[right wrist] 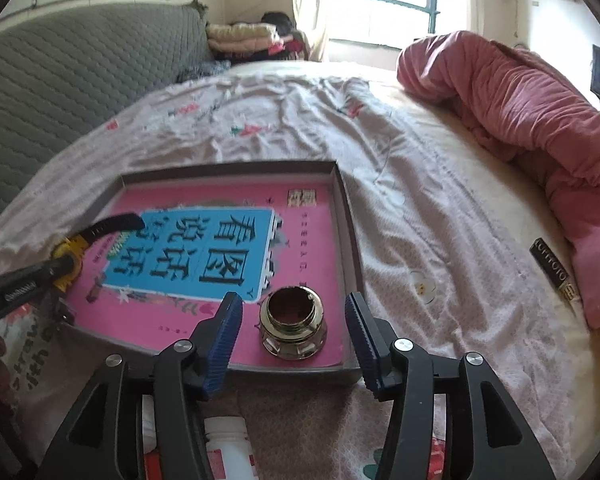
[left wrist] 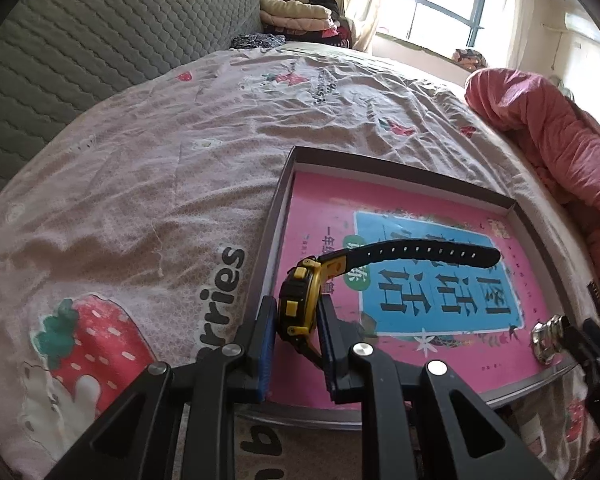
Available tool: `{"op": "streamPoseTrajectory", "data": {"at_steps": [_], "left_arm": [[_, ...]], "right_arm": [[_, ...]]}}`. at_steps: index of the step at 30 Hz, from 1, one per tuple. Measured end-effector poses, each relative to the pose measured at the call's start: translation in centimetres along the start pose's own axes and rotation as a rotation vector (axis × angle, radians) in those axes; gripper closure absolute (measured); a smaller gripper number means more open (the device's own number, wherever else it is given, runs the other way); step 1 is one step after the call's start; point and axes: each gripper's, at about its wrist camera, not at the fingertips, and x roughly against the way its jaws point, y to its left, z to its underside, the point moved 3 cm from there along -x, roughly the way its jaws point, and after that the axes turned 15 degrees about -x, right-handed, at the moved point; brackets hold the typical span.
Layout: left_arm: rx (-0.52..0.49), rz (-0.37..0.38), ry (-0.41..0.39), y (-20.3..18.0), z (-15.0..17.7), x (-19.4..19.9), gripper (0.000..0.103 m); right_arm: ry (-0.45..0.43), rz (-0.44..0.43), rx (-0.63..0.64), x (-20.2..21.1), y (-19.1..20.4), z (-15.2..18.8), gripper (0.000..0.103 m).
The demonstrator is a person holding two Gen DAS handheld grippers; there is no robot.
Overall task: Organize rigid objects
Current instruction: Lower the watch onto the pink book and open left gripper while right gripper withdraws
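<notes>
A shallow grey box (left wrist: 278,216) (right wrist: 346,216) lies on the bed with a pink and blue book (left wrist: 440,280) (right wrist: 204,256) flat inside it. My left gripper (left wrist: 298,312) is shut on the body of a yellow and black wristwatch (left wrist: 300,300) (right wrist: 70,258), held above the box's near left corner with its strap sticking out over the book. My right gripper (right wrist: 294,308) stands open around a small glass ink bottle (right wrist: 294,324) (left wrist: 544,342) without a cap. The bottle rests on the book in the box's near right corner, and the pads do not touch it.
A rolled pink quilt (right wrist: 520,112) (left wrist: 548,136) lies along the bed's right side. A grey quilted headboard (left wrist: 80,60) (right wrist: 60,80) stands on the left. A white bottle with a red label (right wrist: 228,448) lies just below my right gripper. Folded clothes (right wrist: 244,36) sit by the window.
</notes>
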Motion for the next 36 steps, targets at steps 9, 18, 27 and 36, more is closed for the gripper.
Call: {"op": "streamPoseTrajectory", "data": {"at_steps": [9, 18, 27, 36], "left_arm": [[-0.037, -0.029, -0.013, -0.2, -0.1, 0.1, 0.082], [-0.01, 0.019, -0.027, 0.2, -0.1, 0.0, 0.082], [-0.004, 0.049, -0.032, 0.0, -0.2, 0.2, 0.081], [-0.016, 0.044, -0.026, -0.1, -0.2, 0.6, 0.078]], "right_arm": [[0.02, -0.018, 0.023, 0.1, 0.9, 1.0, 0.047], [0.004, 0.008, 0.013, 0.1, 0.3, 1.0, 0.043], [-0.008, 0.021, 0.011, 0.5, -0.2, 0.9, 0.043], [-0.014, 0.025, 0.032, 0.7, -0.2, 1.2, 0.043]]}}
